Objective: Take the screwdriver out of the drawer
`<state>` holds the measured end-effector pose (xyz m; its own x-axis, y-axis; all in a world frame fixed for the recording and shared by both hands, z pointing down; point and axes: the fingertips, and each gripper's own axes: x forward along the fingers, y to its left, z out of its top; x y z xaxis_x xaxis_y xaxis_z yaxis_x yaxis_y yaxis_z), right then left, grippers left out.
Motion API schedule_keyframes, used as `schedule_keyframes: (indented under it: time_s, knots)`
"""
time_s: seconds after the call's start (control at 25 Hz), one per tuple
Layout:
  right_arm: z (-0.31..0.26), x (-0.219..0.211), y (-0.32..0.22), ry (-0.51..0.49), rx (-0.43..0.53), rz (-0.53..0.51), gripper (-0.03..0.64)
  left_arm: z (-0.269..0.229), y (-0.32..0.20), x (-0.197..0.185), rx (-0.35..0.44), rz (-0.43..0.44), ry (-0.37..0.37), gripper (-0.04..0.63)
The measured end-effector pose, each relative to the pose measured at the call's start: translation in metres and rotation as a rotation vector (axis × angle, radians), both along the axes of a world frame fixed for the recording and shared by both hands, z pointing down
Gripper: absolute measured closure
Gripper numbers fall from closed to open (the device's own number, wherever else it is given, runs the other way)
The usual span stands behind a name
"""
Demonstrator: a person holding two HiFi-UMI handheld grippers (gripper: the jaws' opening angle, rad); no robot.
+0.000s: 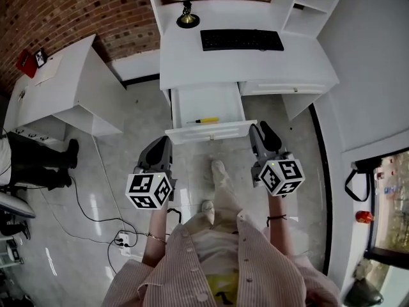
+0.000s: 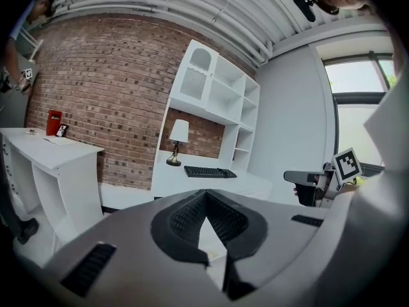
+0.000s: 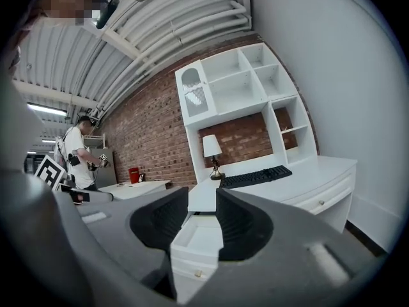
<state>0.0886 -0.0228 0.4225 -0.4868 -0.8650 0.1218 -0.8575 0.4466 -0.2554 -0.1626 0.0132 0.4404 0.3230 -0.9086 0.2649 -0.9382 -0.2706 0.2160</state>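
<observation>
Screwdriver in head view: lying flat on the floor of the open drawer, close behind the front wall and roughly parallel to it, nothing else beside it. Yellow handle, short dark end toward the left. Likely light and stiff, with a hard smooth handle; probably prone to rolling or slipping if pinched off-centre. Best taken across the yellow handle, near its middle, from above. Too small here to judge tip type or handle texture. Left gripper and right gripper both short of the drawer front, one at each side, touching nothing.

Left gripper view: left gripper with pad tips pressed together, nothing between. Only a white sliver visible below the closed tips. No screwdriver to be seen, most of the drawer blocked by the gripper body.

Right gripper view: right gripper with jaws spread wide and empty, drawer framed in the gap. Screwdriver not visible, probably masked by the front wall or a pad.
</observation>
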Motion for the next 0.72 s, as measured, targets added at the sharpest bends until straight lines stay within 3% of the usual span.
schedule_keyframes:
  time_s: [0.36, 0.72]
  knots:
    - [0.032, -0.027, -0.094, 0.046, -0.069, -0.176, 0.492, 0.031, -0.077, -0.002, -0.077, -0.027, 0.001, 0.595]
    - [0.081, -0.071, -0.152, 0.19, -0.188, -0.482, 0.492, 0.07, -0.146, 0.01, -0.195, -0.042, 0.026, 0.595]
